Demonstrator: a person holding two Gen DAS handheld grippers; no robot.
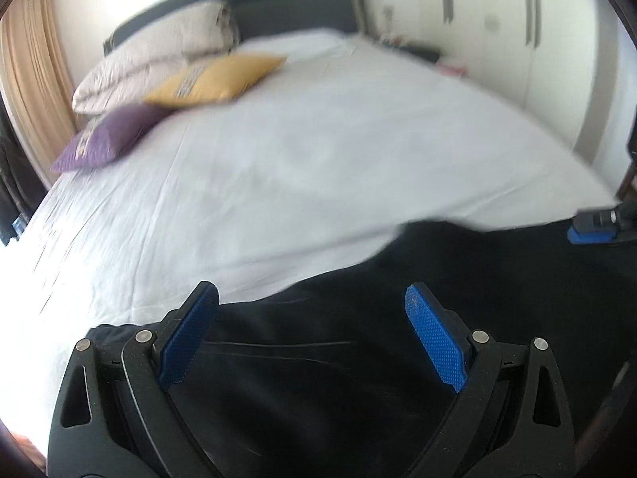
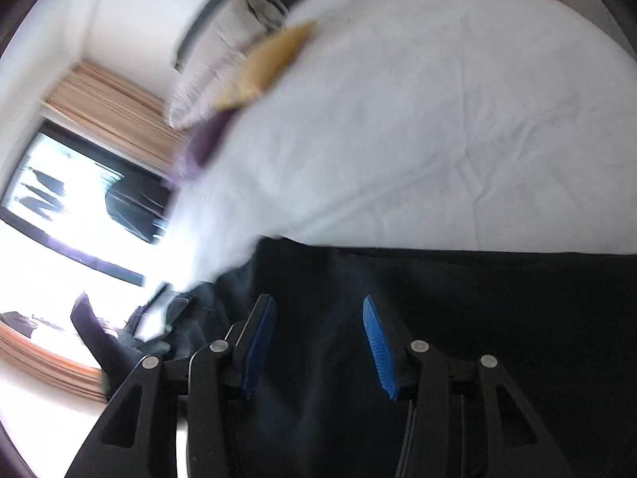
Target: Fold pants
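1. Black pants (image 1: 398,358) spread flat on the near part of a white bed sheet (image 1: 278,179), filling the lower part of both wrist views; also seen at (image 2: 458,298) from the right wrist.
2. Left gripper (image 1: 311,302) poised over the dark cloth, blue pads (image 1: 191,338) spread wide, nothing between them; whether touching the fabric, cannot tell.
3. Right gripper (image 2: 318,310) likewise over the pants, blue pads (image 2: 376,342) parted with only cloth showing beyond them, nothing pinched. Also glimpsed at the right edge of the left wrist view (image 1: 597,229), at the pants' far border.
4. Farther up the bed: a purple cushion (image 1: 107,139), a yellow cushion (image 1: 215,77) and a folded pale duvet (image 1: 159,55), clustered near a dark headboard (image 1: 286,0).
5. Beige curtain (image 1: 28,79) at the left; white wardrobe doors (image 1: 497,20) at the right; a bright window (image 2: 79,199) in the right wrist view. Both pictures motion-blurred.
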